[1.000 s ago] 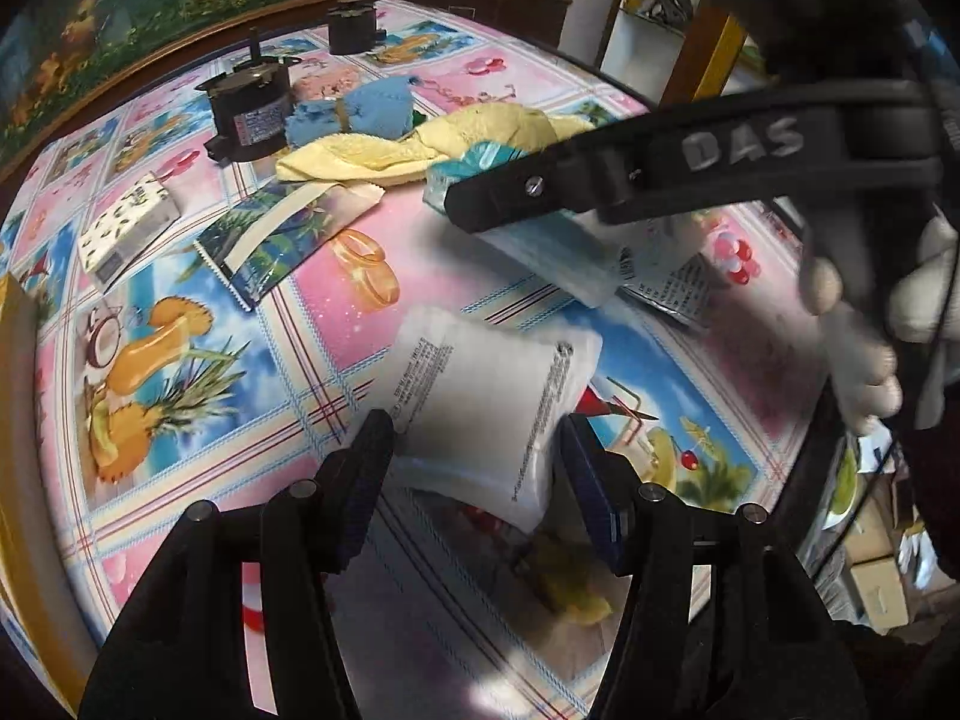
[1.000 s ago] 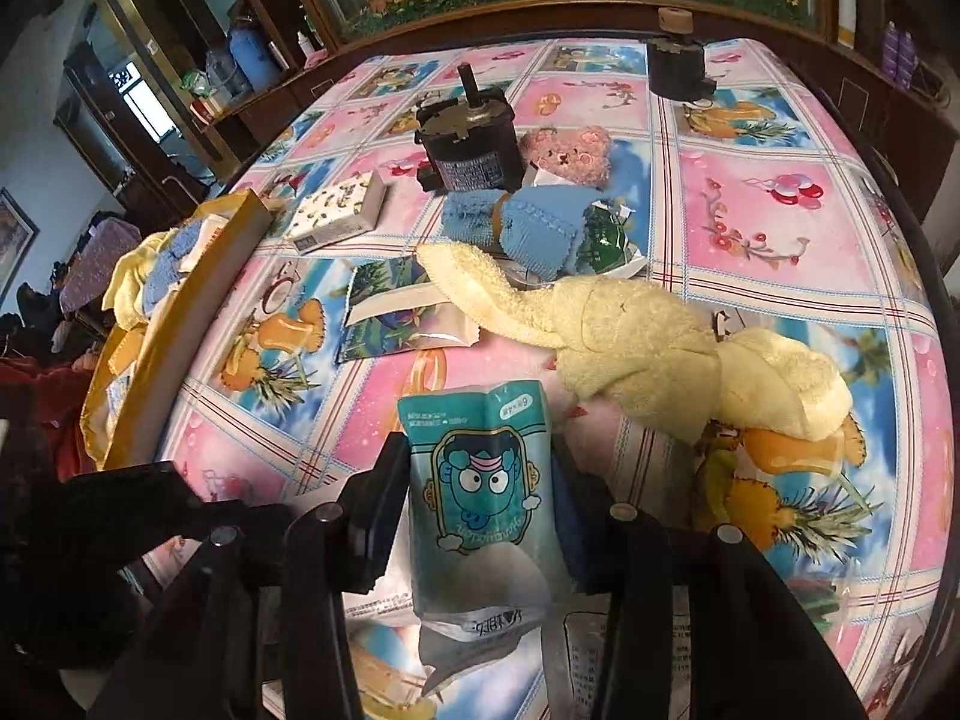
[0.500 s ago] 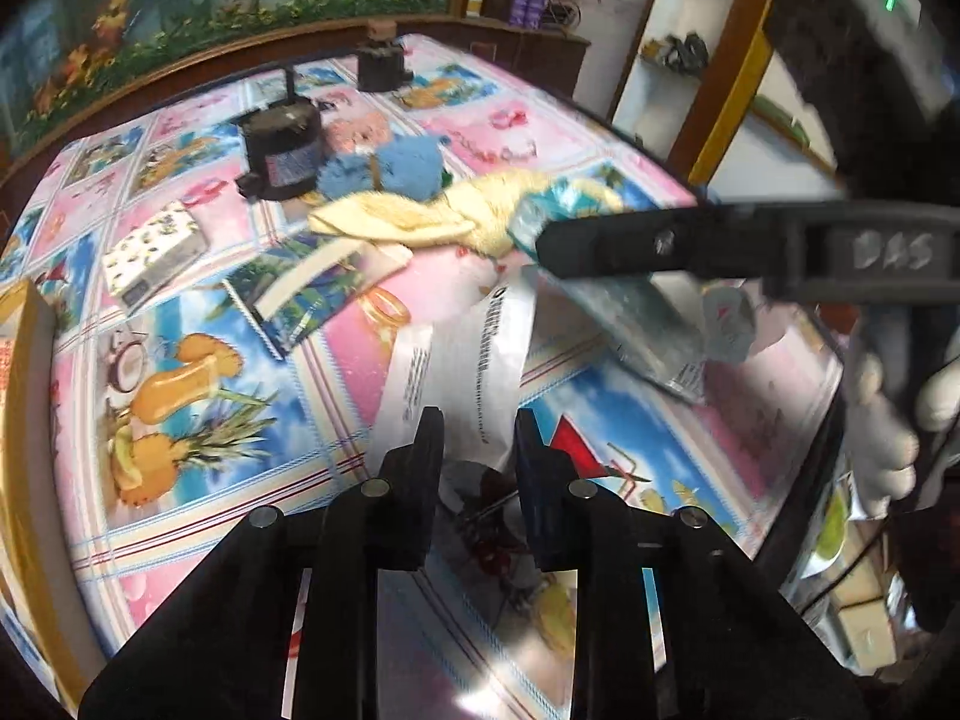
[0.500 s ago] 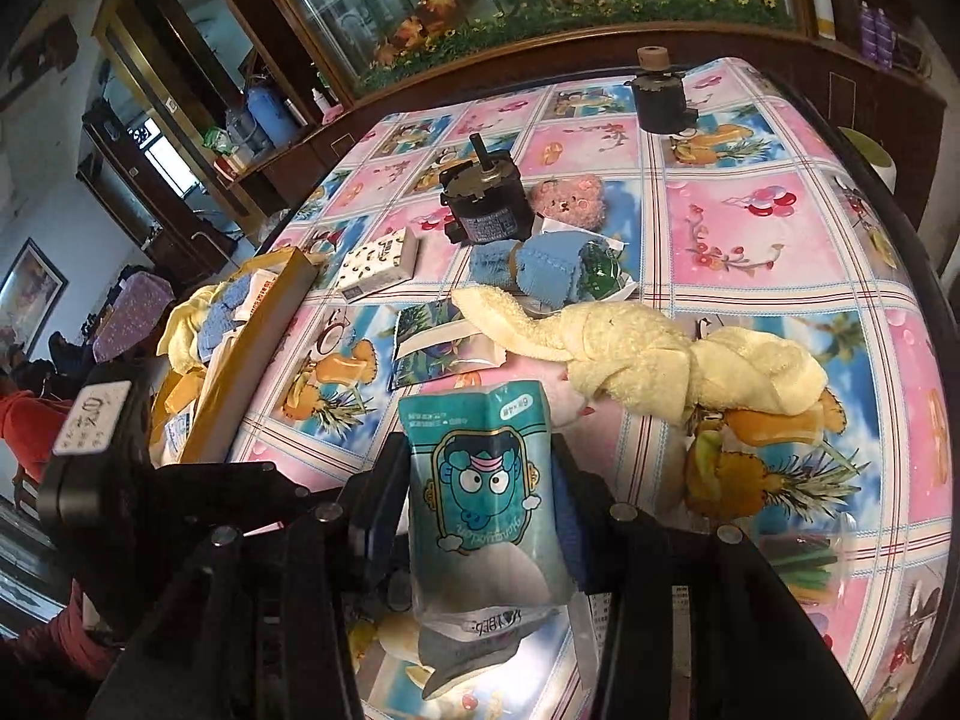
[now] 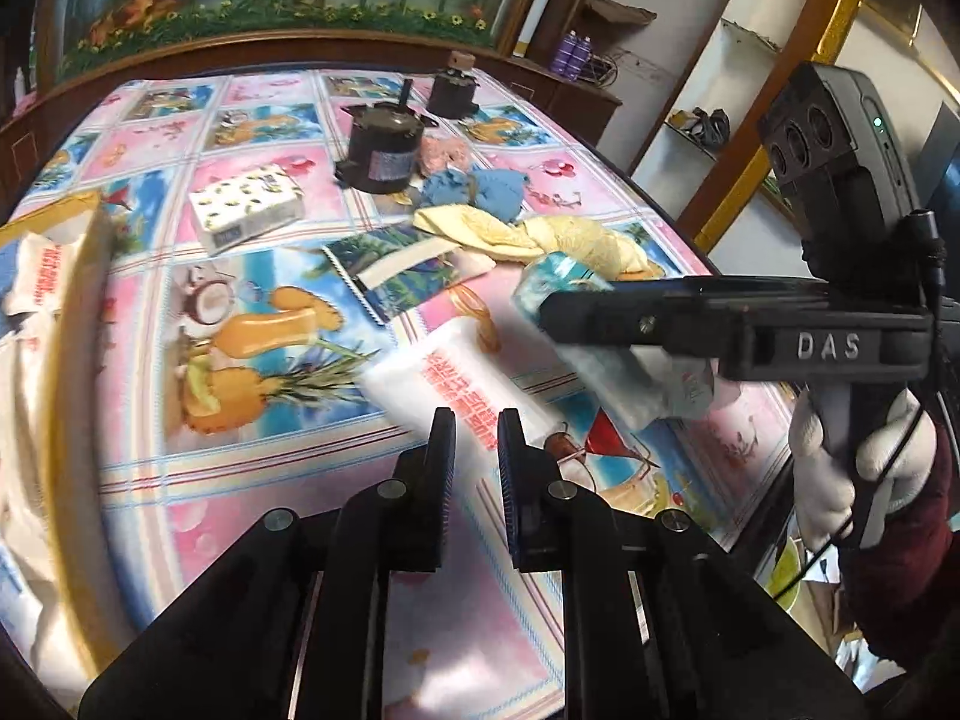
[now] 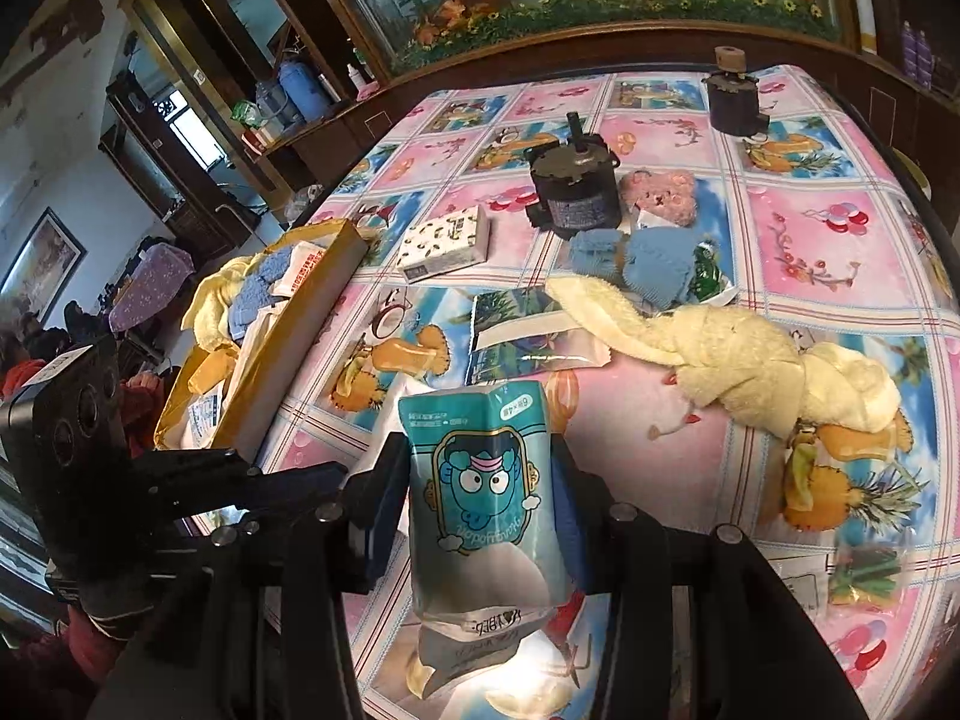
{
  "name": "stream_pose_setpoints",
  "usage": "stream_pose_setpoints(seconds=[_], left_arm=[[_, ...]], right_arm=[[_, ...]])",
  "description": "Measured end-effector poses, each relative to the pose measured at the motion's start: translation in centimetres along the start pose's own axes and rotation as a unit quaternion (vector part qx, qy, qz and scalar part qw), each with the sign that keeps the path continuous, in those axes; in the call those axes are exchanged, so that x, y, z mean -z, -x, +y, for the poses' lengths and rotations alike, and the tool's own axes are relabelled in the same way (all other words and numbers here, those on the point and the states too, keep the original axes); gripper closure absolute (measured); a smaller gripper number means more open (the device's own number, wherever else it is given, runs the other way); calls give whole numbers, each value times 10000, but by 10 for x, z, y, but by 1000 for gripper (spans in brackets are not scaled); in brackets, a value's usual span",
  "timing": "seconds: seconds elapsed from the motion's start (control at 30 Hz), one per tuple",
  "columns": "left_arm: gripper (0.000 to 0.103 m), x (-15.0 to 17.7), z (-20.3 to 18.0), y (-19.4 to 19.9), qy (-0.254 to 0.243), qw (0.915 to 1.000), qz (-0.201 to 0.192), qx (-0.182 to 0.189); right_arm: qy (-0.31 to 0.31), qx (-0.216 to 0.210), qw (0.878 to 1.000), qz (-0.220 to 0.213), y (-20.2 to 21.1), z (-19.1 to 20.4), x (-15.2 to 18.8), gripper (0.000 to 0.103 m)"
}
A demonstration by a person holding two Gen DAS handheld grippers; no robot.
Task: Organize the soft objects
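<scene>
My left gripper is pinched nearly closed on the near end of a white packet with red print. The packet runs lengthwise straight out from my fingertips and up to the left, its far end blurred and lifted off the tablecloth. A second ago it lay flat between my wide-spread fingers, showing black print; half a second ago my fingers had already narrowed on it, and now the red-printed face is turned up and the whole view has swung toward the gold box off to my left, which holds another white packet.

My right gripper clamps a teal pouch with a cartoon face by its two long edges. The pouch stands upright between the fingers, long axis pointing away from me, top edge beyond the fingertips, bottom hanging below them. It sits the same in the grip as a second ago, but the table has dropped farther beneath it. From the left camera that pouch hangs under the right gripper's black bar, off to the right of my left fingertips.

Ahead of my right fingers lie the yellow towel, a blue cloth, a small teddy, a tissue pack and a dark motor, in the same places as before.
</scene>
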State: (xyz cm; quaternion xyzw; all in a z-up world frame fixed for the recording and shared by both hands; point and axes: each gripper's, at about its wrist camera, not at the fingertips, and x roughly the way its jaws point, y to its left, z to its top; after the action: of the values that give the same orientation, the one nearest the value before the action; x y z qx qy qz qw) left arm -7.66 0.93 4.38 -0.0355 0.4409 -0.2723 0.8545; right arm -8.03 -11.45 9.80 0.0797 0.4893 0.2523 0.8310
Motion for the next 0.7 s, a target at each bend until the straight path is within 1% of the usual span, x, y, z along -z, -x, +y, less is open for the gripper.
stream_pose_setpoints(seconds=[0.07,0.13,0.2,0.23,0.27,0.33,0.37,0.4,0.43,0.47,0.5,0.53,0.57,0.63,0.67,0.7], left_arm=[[91,-3,0,-17,12,9997,216,59],[91,-3,0,-26,63,9993,376,-46],[86,-5,3,-22,152,9995,250,-156],[76,-5,5,-19,207,9993,179,-236],[58,-7,7,-16,252,9990,111,-365],[36,-10,10,-14,297,9978,-43,-589],[34,-12,11,-15,334,9978,-103,-571],[34,-14,11,-18,343,9982,-107,-481],[34,-18,9,-24,289,9987,-24,-416],[34,-20,5,-33,176,9988,115,-436],[34,-22,1,-44,47,9982,301,-519],[31,-24,-3,-55,-74,9968,465,-642],[23,-25,-12,-58,-328,9952,372,-849],[19,-25,-29,-72,-630,9906,596,-1056],[16,-23,-38,-79,-843,9859,651,-1292],[17,-21,-45,-80,-960,9861,537,-1242]], right_arm=[[-72,3,9999,89,-7,-2,4,59],[-201,44,9997,113,-9,-8,8,59],[-333,69,9994,30,-4,-16,11,59],[-410,60,9991,-21,0,-21,12,59],[-479,64,9988,-58,4,-27,13,58],[-566,105,9983,-132,11,-35,15,58],[-594,105,9980,-168,13,-38,16,58],[-630,91,9978,-198,16,-41,16,58],[-672,72,9975,-224,17,-44,17,58],[-709,51,9972,-246,18,-46,17,58],[-744,26,9969,-266,19,-48,18,58],[-771,3,9966,-285,20,-49,18,58],[-796,-19,9963,-311,21,-51,18,58],[-839,-61,9958,-367,24,-54,20,58],[-855,-75,9955,-391,26,-55,20,58],[-873,-83,9953,-418,28,-56,20,58]])
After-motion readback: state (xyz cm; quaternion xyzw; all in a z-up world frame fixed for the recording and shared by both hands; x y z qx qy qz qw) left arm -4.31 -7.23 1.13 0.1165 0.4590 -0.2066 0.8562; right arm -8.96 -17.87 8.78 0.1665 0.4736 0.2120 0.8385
